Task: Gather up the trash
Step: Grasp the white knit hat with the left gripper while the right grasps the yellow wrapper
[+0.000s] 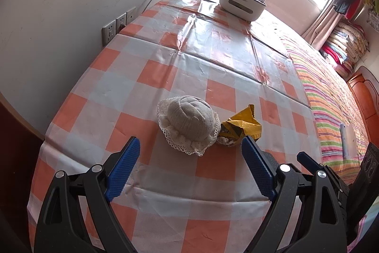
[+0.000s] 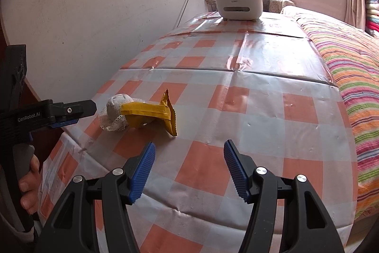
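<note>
A crumpled yellow snack wrapper point(image 1: 241, 126) lies on the orange-and-white checked tablecloth point(image 1: 165, 58), touching the right side of a small white knitted lace-brimmed hat point(image 1: 188, 123). My left gripper point(image 1: 190, 146) is open and empty, just short of the hat and wrapper. In the right wrist view the wrapper point(image 2: 151, 112) and hat point(image 2: 116, 112) lie ahead to the left. My right gripper point(image 2: 189, 151) is open and empty above the cloth, apart from the wrapper. The left gripper point(image 2: 71, 114) shows at the left, close to the hat.
A white desktop bin-like organiser point(image 1: 242, 2) with pens stands at the table's far end, also in the right wrist view point(image 2: 239, 5). A wall point(image 1: 71, 4) with sockets runs along the left. A striped bed point(image 1: 331, 98) lies to the right.
</note>
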The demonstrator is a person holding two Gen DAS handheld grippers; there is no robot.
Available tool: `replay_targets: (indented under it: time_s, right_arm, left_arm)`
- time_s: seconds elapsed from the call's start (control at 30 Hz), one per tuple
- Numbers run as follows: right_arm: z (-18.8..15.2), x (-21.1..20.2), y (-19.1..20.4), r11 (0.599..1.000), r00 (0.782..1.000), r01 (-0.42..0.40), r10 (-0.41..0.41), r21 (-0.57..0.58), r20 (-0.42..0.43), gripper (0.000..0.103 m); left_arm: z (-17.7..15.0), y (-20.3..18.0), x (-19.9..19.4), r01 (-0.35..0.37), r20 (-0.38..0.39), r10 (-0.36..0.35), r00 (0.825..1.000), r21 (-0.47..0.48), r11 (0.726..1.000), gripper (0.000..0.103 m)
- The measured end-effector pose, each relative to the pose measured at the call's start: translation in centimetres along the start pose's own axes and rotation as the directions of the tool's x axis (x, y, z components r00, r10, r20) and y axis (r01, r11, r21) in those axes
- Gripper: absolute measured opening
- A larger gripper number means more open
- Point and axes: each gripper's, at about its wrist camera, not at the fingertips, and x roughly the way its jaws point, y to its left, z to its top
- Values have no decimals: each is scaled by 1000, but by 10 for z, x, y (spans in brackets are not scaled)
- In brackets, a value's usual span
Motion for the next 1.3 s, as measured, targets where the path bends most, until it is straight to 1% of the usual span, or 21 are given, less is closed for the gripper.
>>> replay_targets:
  time_s: [0.17,0.33,0.47,0.67,0.73,0.87,1.07,1.17,1.2,1.27,1.3]
  right_arm:
    - [11,25,12,998,999,-21,19,-53,-36,59]
    - [21,46,21,995,998,-17,11,-94,-64,59]
    - [27,57,27,993,997,-16,7,-120,-80,59]
    - [32,68,33,987,995,-18,2,-159,-97,59]
    - [34,73,34,986,995,-21,4,-163,-104,59]
    - [36,79,36,985,994,-21,2,-170,-109,59]
    - [39,87,37,986,994,-18,-1,-168,-112,59]
    - [39,90,35,987,992,-32,12,-155,-127,59]
    - [39,91,34,988,991,-34,14,-152,-132,58]
    - [38,91,33,988,991,-41,21,-150,-132,44]
    - [38,90,33,987,991,-43,23,-152,-134,33]
  left_arm:
    - [11,8,9,9,-8,-10,1000,-28,1000,86]
    - [22,19,21,24,-29,-26,999,-82,996,86]
    - [29,27,29,38,-50,-44,998,-116,993,86]
    - [36,36,34,67,-62,-78,995,-162,985,86]
    - [37,37,38,66,-71,-79,994,-172,983,86]
    - [37,38,47,83,-106,-105,989,-187,979,86]
    - [34,37,50,68,-121,-90,989,-173,983,86]
    - [34,39,51,68,-127,-91,988,-179,982,86]
    - [34,39,52,65,-127,-89,988,-179,982,86]
    - [34,39,52,63,-128,-86,988,-178,982,86]
    - [34,39,53,63,-129,-87,988,-178,982,86]
